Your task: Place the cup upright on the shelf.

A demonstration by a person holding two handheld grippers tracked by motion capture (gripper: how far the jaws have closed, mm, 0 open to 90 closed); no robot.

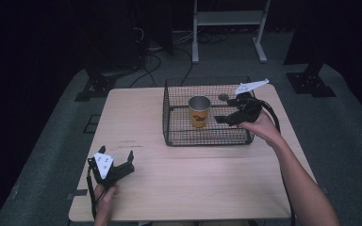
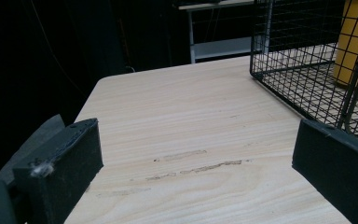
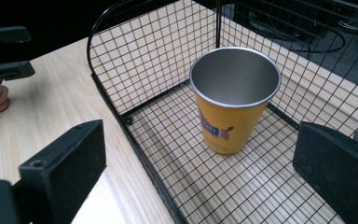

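I have the right gripper [image 1: 227, 117] hanging over the right-hand wall of the black wire-mesh basket [image 1: 169, 123], its jaws spread wide and empty. It points towards nine o'clock at the yellow metal cup with the bare steel inside [image 1: 199, 111]. That cup stands upright on the basket floor, roughly at the middle of the basket's back half, clear of every wall. In the right gripper view the cup [image 3: 231, 100] sits ahead of the jaws and between their lines, apart from both, with the basket [image 3: 121, 70] rim curving round behind it.

My left gripper [image 1: 116, 165] rests low at about seven o'clock on the pale wooden table [image 1: 193, 183], well apart from the basket, jaws also wide and holding nothing. In the left gripper view the table [image 2: 177, 121] runs bare ahead of it.

I judge this to be the approach to the cup, before any grasp. The next move, as I read it, calls for easing the right gripper forward and down until the jaws straddle the cup's wall or body, keeping clear of the mesh, then closing.
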